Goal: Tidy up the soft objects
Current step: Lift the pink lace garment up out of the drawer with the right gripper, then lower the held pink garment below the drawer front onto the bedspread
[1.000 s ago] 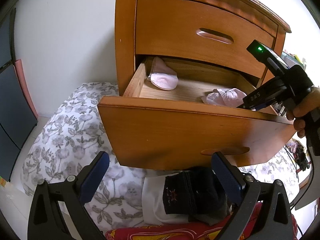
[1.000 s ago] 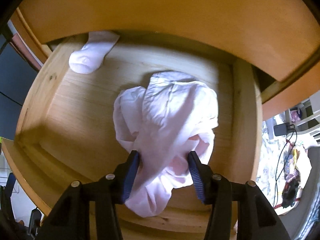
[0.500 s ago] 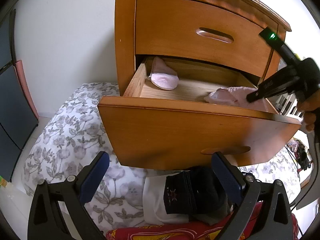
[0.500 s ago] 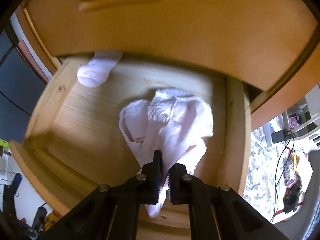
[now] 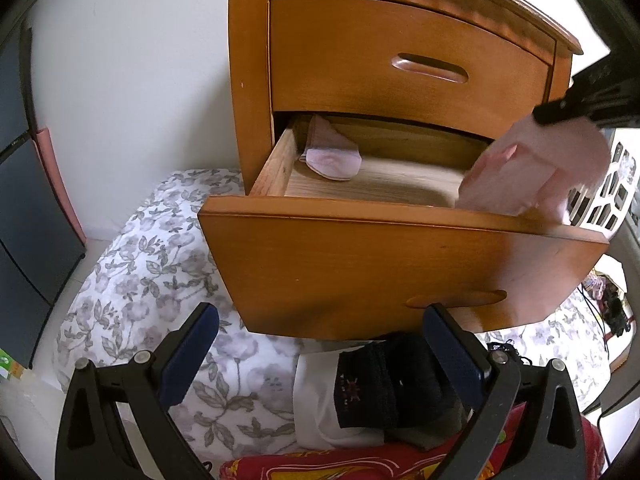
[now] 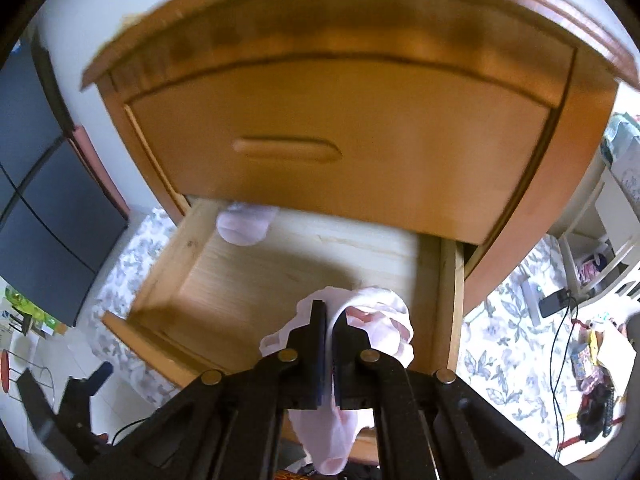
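My right gripper (image 6: 330, 312) is shut on a pale pink garment (image 6: 376, 320), which hangs from the pads above the right side of the open lower drawer (image 6: 248, 276). In the left wrist view the same pink garment (image 5: 532, 172) dangles blurred over the drawer's right end under the right gripper (image 5: 560, 112). A pink sock (image 5: 332, 156) lies at the drawer's back left, also seen as the sock (image 6: 246, 226). My left gripper (image 5: 320, 352) is open below the drawer front (image 5: 380, 268), with a black sock (image 5: 384, 384) on white cloth between its fingers, untouched.
The wooden nightstand (image 5: 400, 52) has its upper drawer shut. A floral bedspread (image 5: 152, 272) covers the bed at the left. A red cloth (image 5: 340, 466) lies at the bottom edge. Cables and clutter (image 6: 580, 344) lie at the right.
My right gripper shut on the pink garment in the drawer and lifted it up and out to the right. The left gripper kept still.
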Tool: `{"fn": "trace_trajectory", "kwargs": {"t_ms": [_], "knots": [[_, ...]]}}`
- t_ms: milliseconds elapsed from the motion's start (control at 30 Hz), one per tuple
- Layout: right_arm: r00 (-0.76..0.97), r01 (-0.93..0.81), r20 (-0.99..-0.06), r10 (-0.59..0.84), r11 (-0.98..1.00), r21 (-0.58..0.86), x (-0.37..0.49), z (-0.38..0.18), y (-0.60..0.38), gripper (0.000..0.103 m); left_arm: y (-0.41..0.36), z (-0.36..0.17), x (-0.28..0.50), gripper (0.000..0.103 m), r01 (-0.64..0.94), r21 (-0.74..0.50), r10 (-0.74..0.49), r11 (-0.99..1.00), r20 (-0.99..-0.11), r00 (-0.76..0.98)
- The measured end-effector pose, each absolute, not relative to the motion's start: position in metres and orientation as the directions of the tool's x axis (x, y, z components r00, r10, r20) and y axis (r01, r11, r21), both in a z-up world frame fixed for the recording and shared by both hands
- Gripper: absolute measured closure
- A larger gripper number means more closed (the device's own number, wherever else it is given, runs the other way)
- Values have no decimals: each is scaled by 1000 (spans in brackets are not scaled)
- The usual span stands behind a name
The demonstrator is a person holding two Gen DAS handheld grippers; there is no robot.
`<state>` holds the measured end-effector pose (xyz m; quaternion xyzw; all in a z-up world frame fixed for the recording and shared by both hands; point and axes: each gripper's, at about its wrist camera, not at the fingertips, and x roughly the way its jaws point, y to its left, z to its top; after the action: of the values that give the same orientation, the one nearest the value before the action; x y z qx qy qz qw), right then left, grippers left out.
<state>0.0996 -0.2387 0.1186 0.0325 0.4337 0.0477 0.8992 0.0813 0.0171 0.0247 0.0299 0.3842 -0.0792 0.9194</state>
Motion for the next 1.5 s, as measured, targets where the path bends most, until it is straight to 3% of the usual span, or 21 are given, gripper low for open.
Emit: {"fn": "trace_trajectory", "kwargs": {"t_ms": [467, 700, 1167, 1500], "knots": [[786, -159, -589, 186, 982, 98, 12, 221, -224, 100, 16, 27, 78, 1, 146, 32, -81, 989, -704, 705], [814, -195, -543, 206, 978, 79, -32, 239, -221, 100, 15, 27, 77, 1, 135, 56, -57, 989, -701, 711], [779, -183, -598, 189, 981, 71, -72, 198, -230, 100, 8, 26, 73, 1, 126, 117, -9, 985, -698, 716], [698, -192, -686, 205, 977, 97, -67, 144, -223, 100, 14, 26, 72, 1, 111, 93, -14, 989, -702, 712]]}}
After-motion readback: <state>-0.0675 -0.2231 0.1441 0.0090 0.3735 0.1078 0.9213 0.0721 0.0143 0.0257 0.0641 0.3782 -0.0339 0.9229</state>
